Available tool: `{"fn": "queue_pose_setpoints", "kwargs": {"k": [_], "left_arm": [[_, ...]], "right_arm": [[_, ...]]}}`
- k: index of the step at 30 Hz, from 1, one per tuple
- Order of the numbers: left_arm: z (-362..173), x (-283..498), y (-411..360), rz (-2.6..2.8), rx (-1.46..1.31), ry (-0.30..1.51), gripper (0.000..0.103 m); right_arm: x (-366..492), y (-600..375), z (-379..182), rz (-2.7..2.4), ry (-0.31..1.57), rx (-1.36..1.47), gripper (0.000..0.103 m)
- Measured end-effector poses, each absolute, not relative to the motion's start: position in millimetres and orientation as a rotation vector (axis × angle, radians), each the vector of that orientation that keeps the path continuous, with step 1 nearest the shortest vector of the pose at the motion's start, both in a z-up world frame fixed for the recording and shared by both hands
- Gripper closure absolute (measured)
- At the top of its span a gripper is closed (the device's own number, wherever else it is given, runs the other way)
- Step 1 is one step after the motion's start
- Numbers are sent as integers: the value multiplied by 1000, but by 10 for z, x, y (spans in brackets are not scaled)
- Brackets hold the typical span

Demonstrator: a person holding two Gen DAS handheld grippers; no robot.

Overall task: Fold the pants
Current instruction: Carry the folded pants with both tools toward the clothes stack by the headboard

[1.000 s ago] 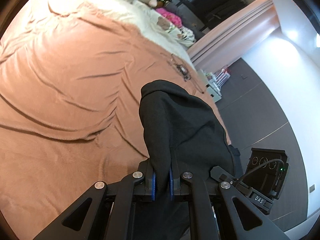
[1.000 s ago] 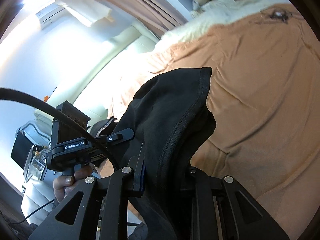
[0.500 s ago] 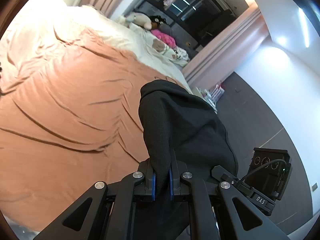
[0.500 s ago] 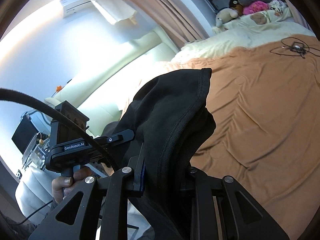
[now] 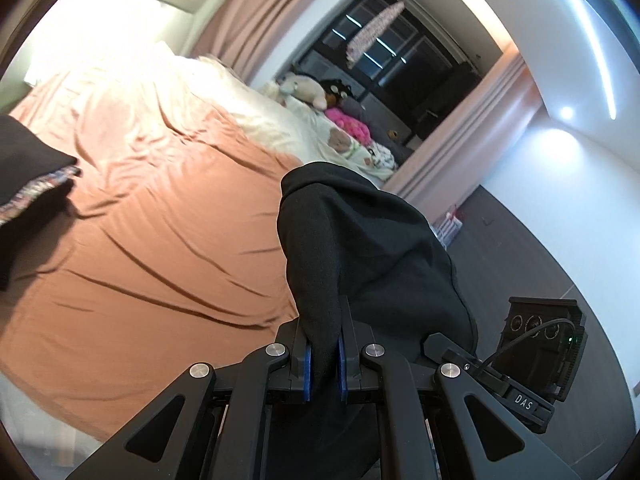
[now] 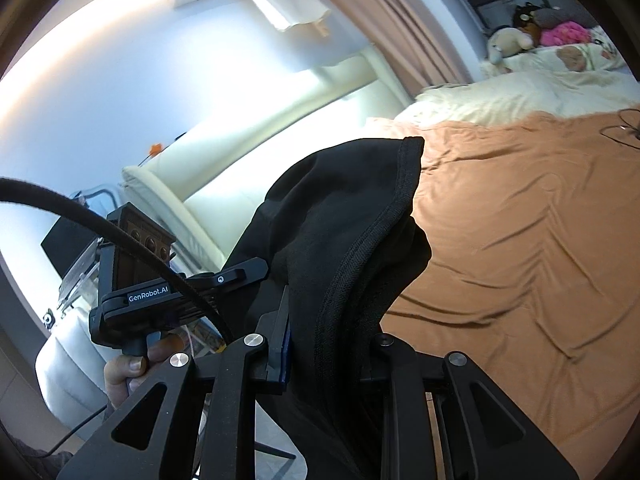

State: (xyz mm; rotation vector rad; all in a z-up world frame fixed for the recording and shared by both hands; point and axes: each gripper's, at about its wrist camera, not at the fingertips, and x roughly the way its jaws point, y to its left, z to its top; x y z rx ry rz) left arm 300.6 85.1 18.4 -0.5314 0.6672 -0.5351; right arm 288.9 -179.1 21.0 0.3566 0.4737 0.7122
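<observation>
The black pants (image 5: 360, 248) hang between both grippers, held up in the air near the bed's edge. My left gripper (image 5: 323, 360) is shut on a fold of the pants between its blue pads. My right gripper (image 6: 320, 344) is shut on another bunched part of the pants (image 6: 344, 240), whose stitched hem edge stands up in front of it. The other gripper shows in each view: the right one in the left wrist view (image 5: 532, 364), the left one in the right wrist view (image 6: 140, 280), held by a hand.
An orange-brown sheet (image 5: 160, 240) covers the wrinkled bed (image 6: 520, 240). Cream bedding and plush toys (image 5: 308, 92) lie at the far end. A dark garment with a patterned band (image 5: 28, 176) lies at the left. A cable (image 6: 624, 128) rests on the sheet. A cream sofa (image 6: 240, 176) stands behind.
Both grippers have tilted upward with the pants still held; more of the room, curtains and window shows. The dark garment at the left has come into the left wrist view.
</observation>
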Motion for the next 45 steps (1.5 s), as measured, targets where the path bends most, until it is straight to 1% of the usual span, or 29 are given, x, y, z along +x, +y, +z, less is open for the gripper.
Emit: {"fn": "queue_pose_setpoints", "kwargs": {"k": [10, 27, 36, 45], "left_arm": [[236, 2775, 1802, -440, -545, 598, 94], [324, 2677, 3319, -264, -572, 517, 94], [425, 2730, 3905, -161, -580, 470, 94], [397, 2889, 4307, -91, -584, 463, 94]], "right_arm": [[3192, -1082, 252, 789, 476, 317, 85], [3730, 146, 343, 900, 510, 211, 85], [4063, 721, 327, 994, 527, 175, 85], [4357, 995, 388, 1046, 535, 107, 85]]}}
